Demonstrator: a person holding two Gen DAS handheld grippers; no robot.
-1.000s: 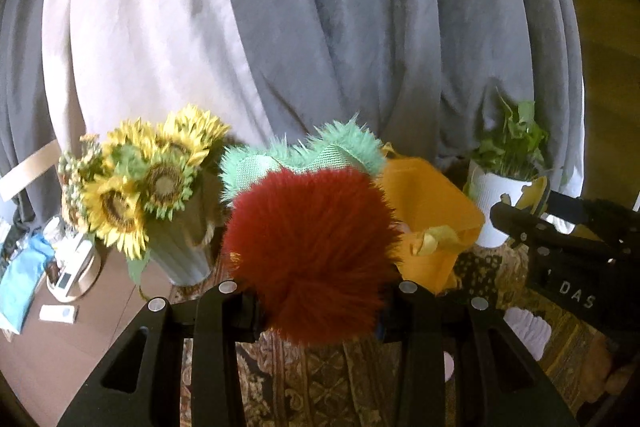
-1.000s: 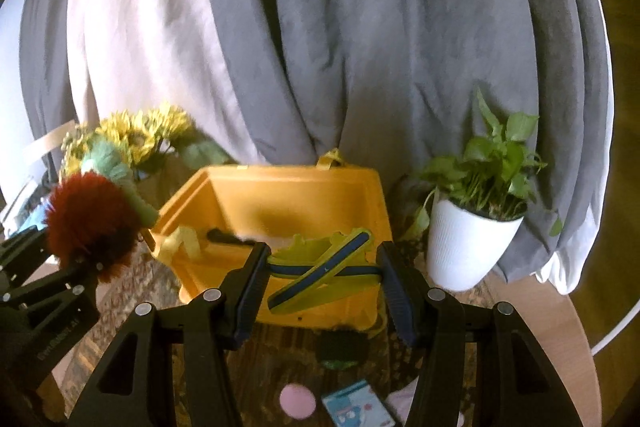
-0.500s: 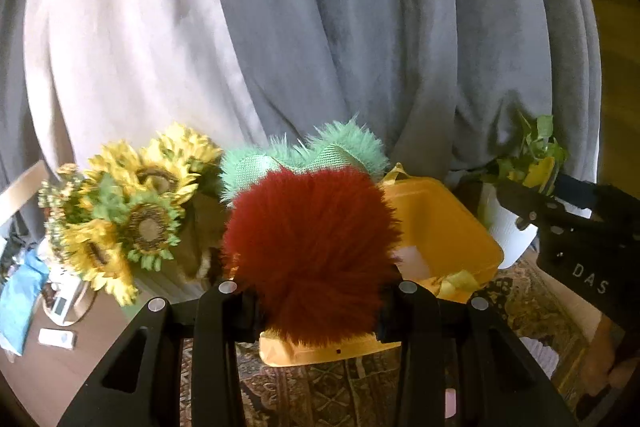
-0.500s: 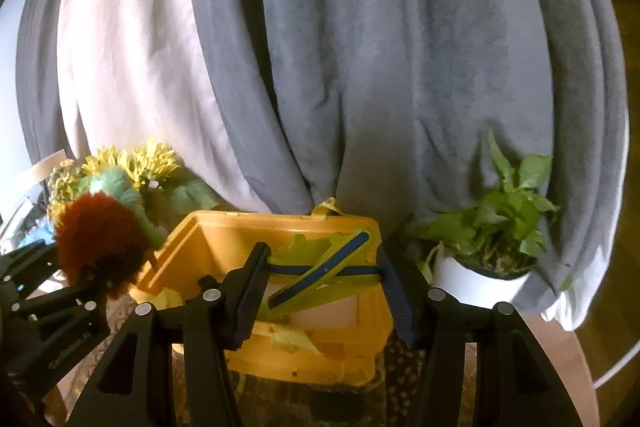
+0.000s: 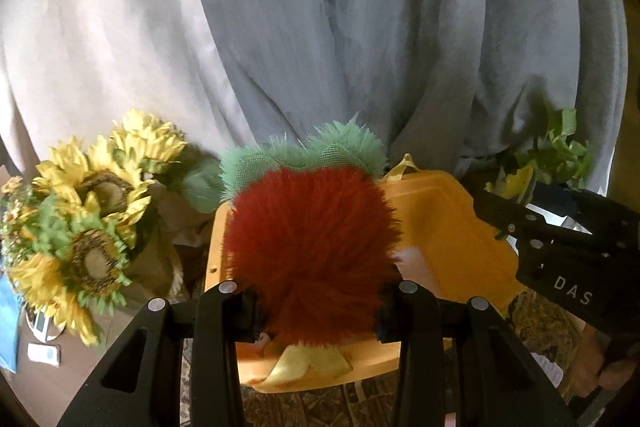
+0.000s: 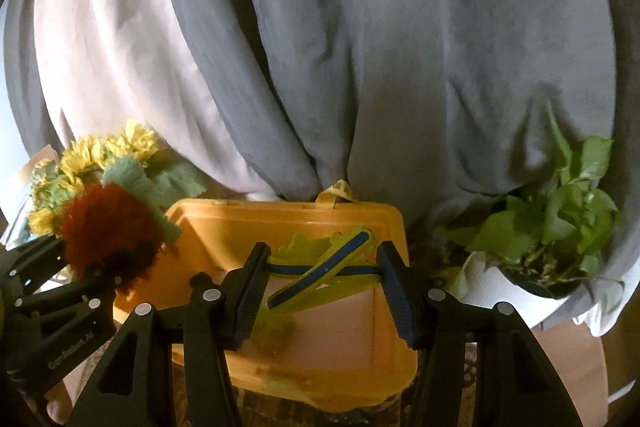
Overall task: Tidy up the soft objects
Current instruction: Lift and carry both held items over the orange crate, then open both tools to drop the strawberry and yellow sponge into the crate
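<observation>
Soft toys are both gripped in the air: the left tongs (image 5: 318, 311) are closed on a red furry strawberry plush (image 5: 310, 251) with a green top, and the right tongs (image 6: 320, 283) pinch a flat yellow-and-blue piece (image 6: 320, 269) stretched between the fingers. Over the last second the yellow bin (image 6: 320, 227) has come from further off to directly beneath both, so each item now looks ready to drop in. Further back, sunflowers (image 5: 88, 227) stand left, a potted plant (image 6: 560, 227) right, curtains (image 6: 360, 67) behind.
</observation>
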